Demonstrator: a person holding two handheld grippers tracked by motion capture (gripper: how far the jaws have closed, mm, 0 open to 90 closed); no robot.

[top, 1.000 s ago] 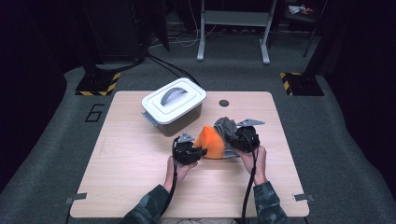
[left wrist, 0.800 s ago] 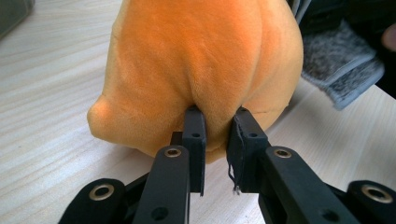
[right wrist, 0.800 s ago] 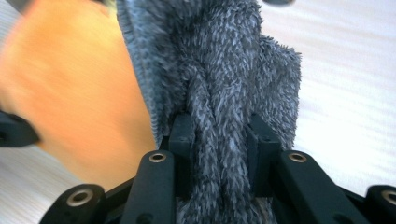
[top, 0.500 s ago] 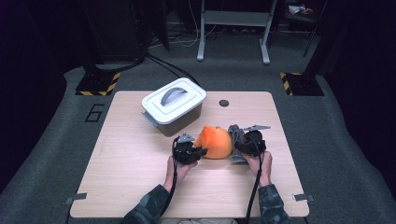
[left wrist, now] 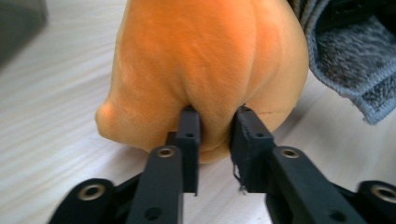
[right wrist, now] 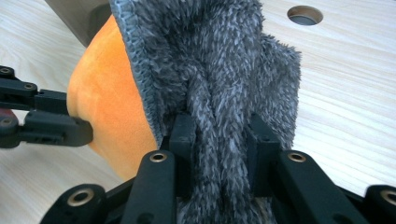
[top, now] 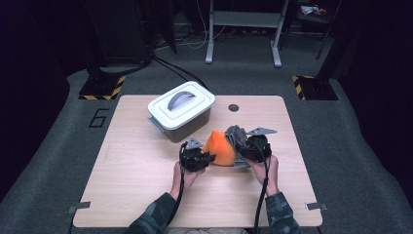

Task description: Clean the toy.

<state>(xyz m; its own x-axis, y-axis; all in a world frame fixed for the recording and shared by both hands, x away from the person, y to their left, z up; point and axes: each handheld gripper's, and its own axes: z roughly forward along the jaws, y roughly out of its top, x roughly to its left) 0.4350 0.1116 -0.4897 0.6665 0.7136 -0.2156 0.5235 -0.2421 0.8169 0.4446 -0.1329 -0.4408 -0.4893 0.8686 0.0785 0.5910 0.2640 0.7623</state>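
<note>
the orange cloth [top: 220, 148], a soft, smooth, rounded bundle, sits on the pale wooden table [top: 126, 180] near its middle, touching a shaggy grey towel [top: 235, 134] with a stitched hem on its right. bare tabletop lies open to the left and front; a lidded grey box [top: 181, 109] stands just behind. the left gripper [left wrist: 215, 128] pinches a fold of orange; the right gripper [right wrist: 219, 135] is clamped on the grey pile.

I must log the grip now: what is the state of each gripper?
Left gripper: closed, pinching the orange cloth.
Right gripper: closed on the grey fuzzy cloth.
</note>
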